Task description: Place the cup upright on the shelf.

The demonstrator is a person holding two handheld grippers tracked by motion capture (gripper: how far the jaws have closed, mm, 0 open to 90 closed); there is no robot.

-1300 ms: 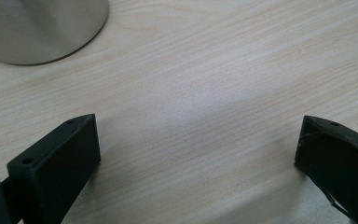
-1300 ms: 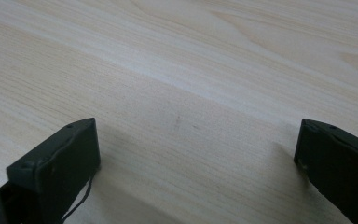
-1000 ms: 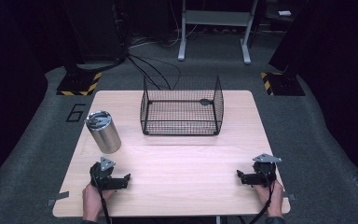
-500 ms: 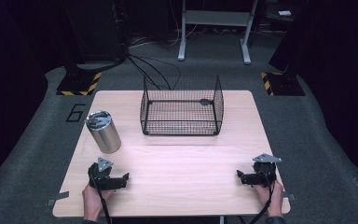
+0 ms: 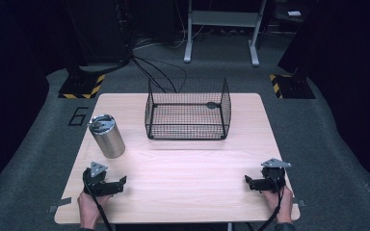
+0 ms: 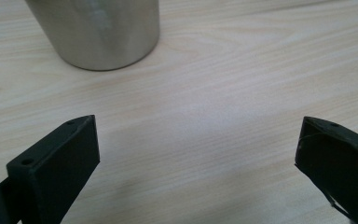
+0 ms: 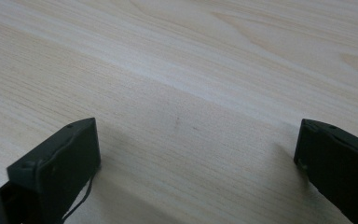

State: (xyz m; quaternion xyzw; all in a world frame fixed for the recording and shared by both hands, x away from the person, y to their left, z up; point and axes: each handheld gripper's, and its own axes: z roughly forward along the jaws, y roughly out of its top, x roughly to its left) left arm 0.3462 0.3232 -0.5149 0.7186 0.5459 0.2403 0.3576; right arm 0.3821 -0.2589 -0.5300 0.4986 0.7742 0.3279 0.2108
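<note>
Cup (image 5: 107, 136) stands upright near the bench's (image 5: 183, 192) left edge, just ahead of the left tongs (image 5: 120, 183); right tongs (image 5: 247, 181) sit well apart at the right. Both tongs gape wide, holding nothing, so left is the nearer reach.

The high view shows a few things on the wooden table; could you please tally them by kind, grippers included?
Brushed steel cylindrical tumbler with lid: 1
Black wire mesh basket, open-topped: 1
Black two-jaw grippers, both with jaws wide apart: 2, the left gripper and the right gripper
Total: 4 things on the light wooden table
</note>
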